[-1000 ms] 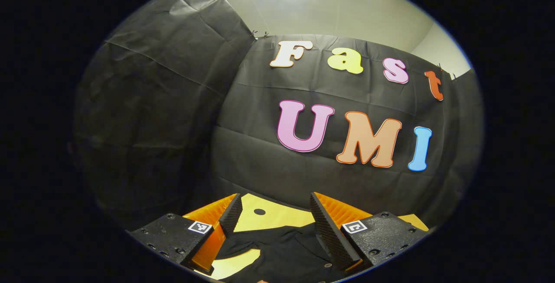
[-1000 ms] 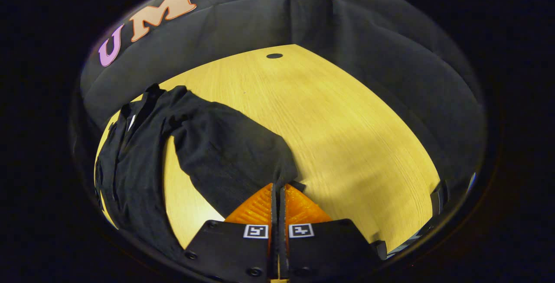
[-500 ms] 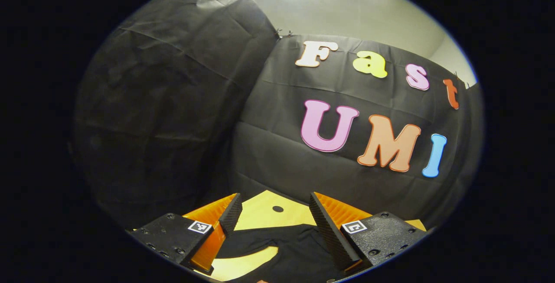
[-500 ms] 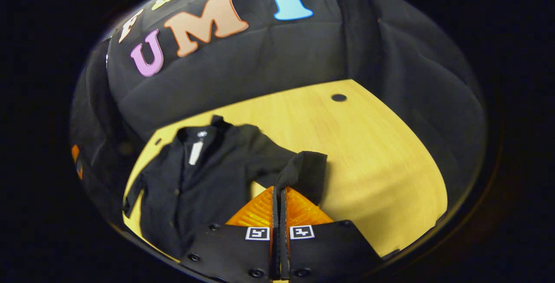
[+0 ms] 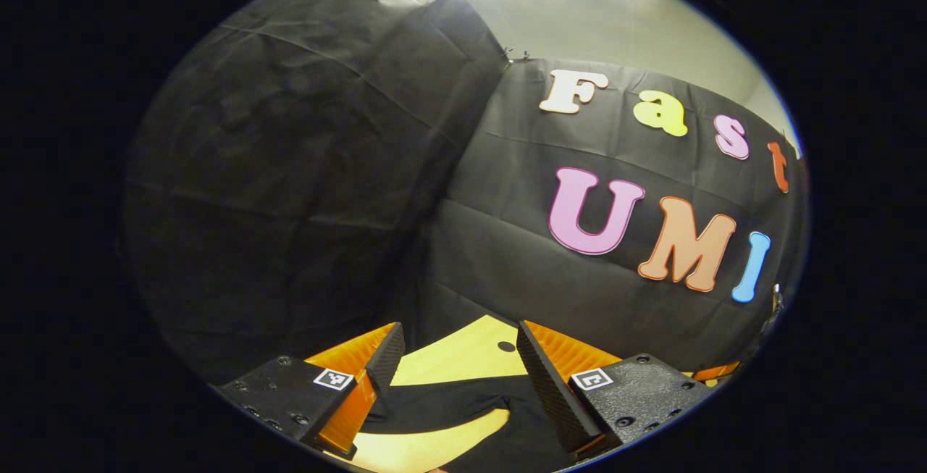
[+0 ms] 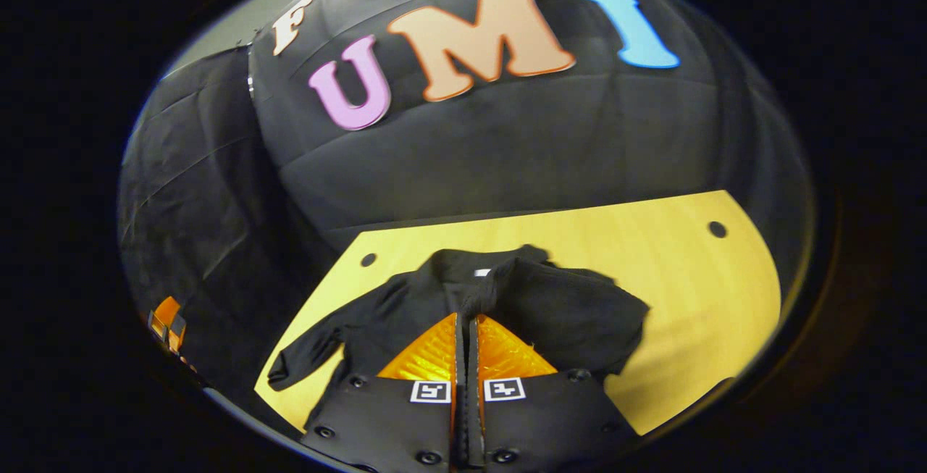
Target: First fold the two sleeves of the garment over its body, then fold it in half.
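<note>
A black button-up garment (image 6: 405, 306) lies on the yellow wooden table (image 6: 681, 299), collar toward the booth wall. My right gripper (image 6: 466, 316) is shut on the cuff of one sleeve (image 6: 572, 310), which is drawn across the garment's body up to the collar area. The other sleeve (image 6: 308, 353) stretches out flat to the left. In the left gripper view, my left gripper (image 5: 458, 339) stands open above the table, with a strip of the garment (image 5: 449, 399) lying below and between its fingers, untouched.
The black cloth wall (image 6: 507, 147) closes the table's far side and left. Small round holes (image 6: 717, 229) mark the table's corners. The left gripper (image 6: 166, 321) shows at the table's left edge in the right gripper view. Bare tabletop lies to the right of the garment.
My right gripper has carried the sleeve leftward over the garment's body, toward the collar. The left gripper has turned a little to the left and stays open.
</note>
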A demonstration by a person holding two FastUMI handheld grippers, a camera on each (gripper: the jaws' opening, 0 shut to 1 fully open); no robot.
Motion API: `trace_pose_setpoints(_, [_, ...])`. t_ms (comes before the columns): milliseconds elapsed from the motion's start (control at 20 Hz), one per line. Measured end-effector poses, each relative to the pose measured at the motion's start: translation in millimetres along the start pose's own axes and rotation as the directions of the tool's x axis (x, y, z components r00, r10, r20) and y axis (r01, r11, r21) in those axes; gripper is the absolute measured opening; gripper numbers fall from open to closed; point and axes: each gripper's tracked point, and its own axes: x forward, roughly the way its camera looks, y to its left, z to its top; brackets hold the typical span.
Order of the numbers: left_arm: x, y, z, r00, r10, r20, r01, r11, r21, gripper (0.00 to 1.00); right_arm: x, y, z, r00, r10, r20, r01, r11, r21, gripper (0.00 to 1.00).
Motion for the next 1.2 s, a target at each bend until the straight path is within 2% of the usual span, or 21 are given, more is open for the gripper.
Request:
trace_pose_setpoints(150, [2, 20, 0, 1.000, 0.028, 0.002, -0.028, 1.000, -0.004, 0.92, 44, 40, -34, 0.995, 0.032, -0.097, -0.040, 0.996, -0.076, 0.02])
trace_pose_setpoints(200, [3, 25, 2, 0.999, 0.037, 0.004, -0.037, 0.999, 0.003, 0.92, 55, 46, -48, 0.991, 0.030, -0.129, -0.044, 0.994, -0.102, 0.00])
trace_pose_setpoints(350, [2, 38, 3, 0.998, 0.059, 0.008, -0.059, 0.998, 0.035, 0.92, 83, 52, -69, 0.980, 0.008, -0.200, -0.038, 0.988, -0.149, 0.03])
trace_pose_setpoints(500, [0, 41, -2, 0.998, 0.059, -0.003, -0.058, 0.997, 0.052, 0.92, 97, 57, -78, 0.981, 0.017, -0.195, -0.045, 0.989, -0.139, 0.03])
trace_pose_setpoints(550, [-2, 43, -6, 0.998, 0.060, -0.011, -0.059, 0.997, 0.055, 0.92, 101, 59, -76, 0.981, 0.023, -0.191, -0.048, 0.991, -0.127, 0.10])
trace_pose_setpoints(600, [-4, 46, -9, 0.998, 0.063, -0.020, -0.061, 0.996, 0.057, 0.92, 101, 63, -76, 0.980, 0.045, -0.193, -0.067, 0.992, -0.110, 0.06])
trace_pose_setpoints(800, [-8, 51, -29, 0.995, 0.073, -0.061, -0.069, 0.996, 0.054, 0.93, 103, 59, -69, 0.986, 0.050, -0.160, -0.068, 0.991, -0.112, 0.92])
trace_pose_setpoints(850, [-9, 53, -35, 0.995, 0.075, -0.073, -0.071, 0.996, 0.054, 0.93, 101, 59, -67, 0.987, 0.054, -0.153, -0.072, 0.990, -0.119, 0.93])
trace_pose_setpoints(900, [-9, 55, -42, 0.993, 0.076, -0.086, -0.072, 0.996, 0.056, 0.92, 97, 59, -67, 0.987, 0.055, -0.148, -0.074, 0.990, -0.124, 0.99])
trace_pose_setpoints(950, [-8, 56, -50, 0.992, 0.077, -0.104, -0.072, 0.996, 0.059, 0.92, 93, 59, -65, 0.988, 0.060, -0.141, -0.078, 0.989, -0.129, 0.99])
trace_pose_setpoints(1000, [-8, 58, -60, 0.988, 0.080, -0.130, -0.072, 0.995, 0.062, 0.93, 87, 60, -63, 0.989, 0.062, -0.134, -0.080, 0.988, -0.131, 0.94])
trace_pose_setpoints(1050, [-8, 60, -68, 0.985, 0.077, -0.152, -0.068, 0.996, 0.063, 0.93, 81, 61, -62, 0.989, 0.069, -0.128, -0.086, 0.988, -0.128, 0.99])
trace_pose_setpoints(1200, [0, 66, -106, 0.969, 0.087, -0.230, -0.067, 0.993, 0.093, 0.92, 58, 63, -63, 0.989, 0.098, -0.108, -0.108, 0.989, -0.097, 0.99])
